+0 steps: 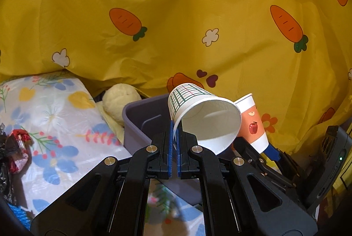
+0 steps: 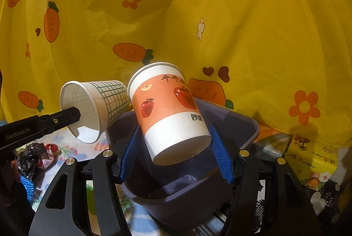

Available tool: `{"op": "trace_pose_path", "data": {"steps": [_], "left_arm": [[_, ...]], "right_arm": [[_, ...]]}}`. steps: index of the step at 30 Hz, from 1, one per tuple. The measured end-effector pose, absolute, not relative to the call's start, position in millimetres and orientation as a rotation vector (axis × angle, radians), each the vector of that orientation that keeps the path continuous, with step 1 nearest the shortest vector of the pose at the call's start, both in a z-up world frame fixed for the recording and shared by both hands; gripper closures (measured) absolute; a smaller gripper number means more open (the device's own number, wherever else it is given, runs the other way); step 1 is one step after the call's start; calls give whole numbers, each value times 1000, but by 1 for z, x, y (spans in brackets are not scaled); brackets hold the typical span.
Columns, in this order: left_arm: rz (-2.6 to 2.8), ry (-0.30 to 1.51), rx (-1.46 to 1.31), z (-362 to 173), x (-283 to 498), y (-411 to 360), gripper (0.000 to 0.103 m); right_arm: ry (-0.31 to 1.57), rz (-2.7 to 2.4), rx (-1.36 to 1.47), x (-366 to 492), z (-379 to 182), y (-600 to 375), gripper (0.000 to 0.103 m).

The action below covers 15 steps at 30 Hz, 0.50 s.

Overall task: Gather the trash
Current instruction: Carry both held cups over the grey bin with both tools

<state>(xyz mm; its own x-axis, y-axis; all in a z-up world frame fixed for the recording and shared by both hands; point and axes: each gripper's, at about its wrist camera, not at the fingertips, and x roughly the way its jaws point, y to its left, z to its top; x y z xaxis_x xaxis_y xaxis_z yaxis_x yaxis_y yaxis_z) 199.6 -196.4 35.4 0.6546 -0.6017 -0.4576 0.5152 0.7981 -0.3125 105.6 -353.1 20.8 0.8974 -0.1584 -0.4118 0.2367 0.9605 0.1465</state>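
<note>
Left tongs (image 1: pixel 175 137) pinching checked cup (image 1: pixel 198 117) rim, right tongs (image 2: pixel 176 148) gripping apple cup (image 2: pixel 169 108), purple bin (image 2: pixel 242 126), floral tablecloth (image 1: pixel 66 115), carrot-print sheet (image 1: pixel 176 27) behind

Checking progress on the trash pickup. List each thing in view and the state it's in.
Left gripper: shut on the grid cup's rim.
Grid cup: held, tipped sideways, empty.
Right gripper: clamped around the apple cup.
Apple cup: held tilted above the bin.
Purple bin: open; no trash visible inside.
Crumpled wrappers: uncollected, on the floral cloth.
</note>
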Motion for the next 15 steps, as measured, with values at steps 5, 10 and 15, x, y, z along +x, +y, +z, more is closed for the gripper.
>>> {"op": "trace_pose_path", "data": {"steps": [5,10,15], "left_arm": [[-643,622,-166,22,214,-207,101],[-649,640,-161,16,220,-214,101],[-645,656,-154,9,225,-216,101]], "right_arm": [[434,-225,194,113,14,-359,41],[458,-231,187,117,6,-360,41],[467,-237,193,121,3,-364,41]]}}
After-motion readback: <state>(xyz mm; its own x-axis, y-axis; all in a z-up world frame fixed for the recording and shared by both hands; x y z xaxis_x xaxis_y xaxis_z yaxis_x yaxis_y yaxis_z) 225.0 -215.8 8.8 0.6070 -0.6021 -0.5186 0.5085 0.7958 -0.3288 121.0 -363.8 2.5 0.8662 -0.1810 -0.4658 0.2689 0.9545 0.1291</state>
